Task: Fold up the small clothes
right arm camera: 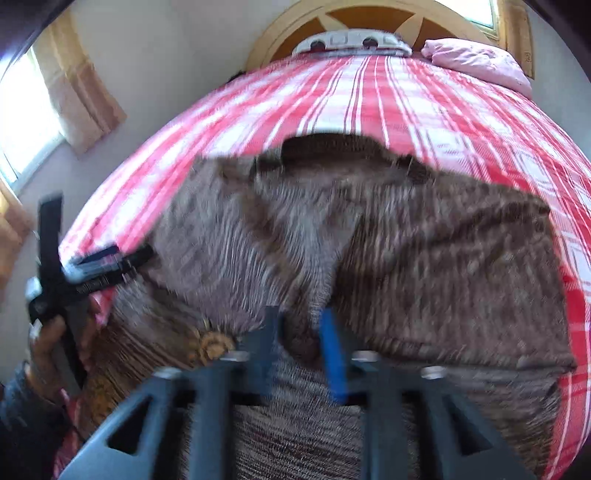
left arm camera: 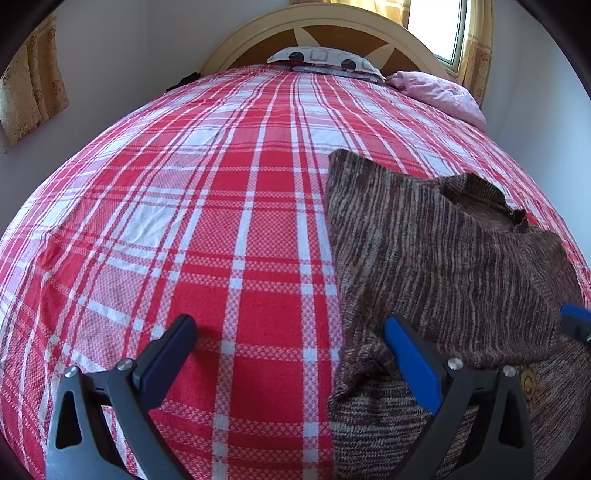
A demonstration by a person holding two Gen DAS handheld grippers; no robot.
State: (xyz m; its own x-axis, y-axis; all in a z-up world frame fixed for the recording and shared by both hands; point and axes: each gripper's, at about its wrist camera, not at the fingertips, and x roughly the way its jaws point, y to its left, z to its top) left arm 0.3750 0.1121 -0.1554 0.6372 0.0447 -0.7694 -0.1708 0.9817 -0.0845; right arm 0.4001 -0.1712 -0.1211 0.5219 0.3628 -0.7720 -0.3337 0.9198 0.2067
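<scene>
A brown striped knit sweater (left arm camera: 443,258) lies on the red plaid bed, its neck opening toward the headboard. In the left wrist view my left gripper (left arm camera: 291,332) is open and empty; its right finger rests on the sweater's left edge, its left finger over bare sheet. The right gripper's blue tip (left arm camera: 576,321) shows at the far right. In the blurred right wrist view my right gripper (right arm camera: 299,332) is shut on a fold of the sweater (right arm camera: 406,258) near its lower middle. The left gripper (right arm camera: 107,262) shows there at the sweater's left edge.
The red and white plaid sheet (left arm camera: 203,203) covers the bed. A patterned pillow (left arm camera: 325,59) and a pink pillow (left arm camera: 439,92) lie by the wooden headboard (left arm camera: 332,26). Walls and curtained windows stand on both sides.
</scene>
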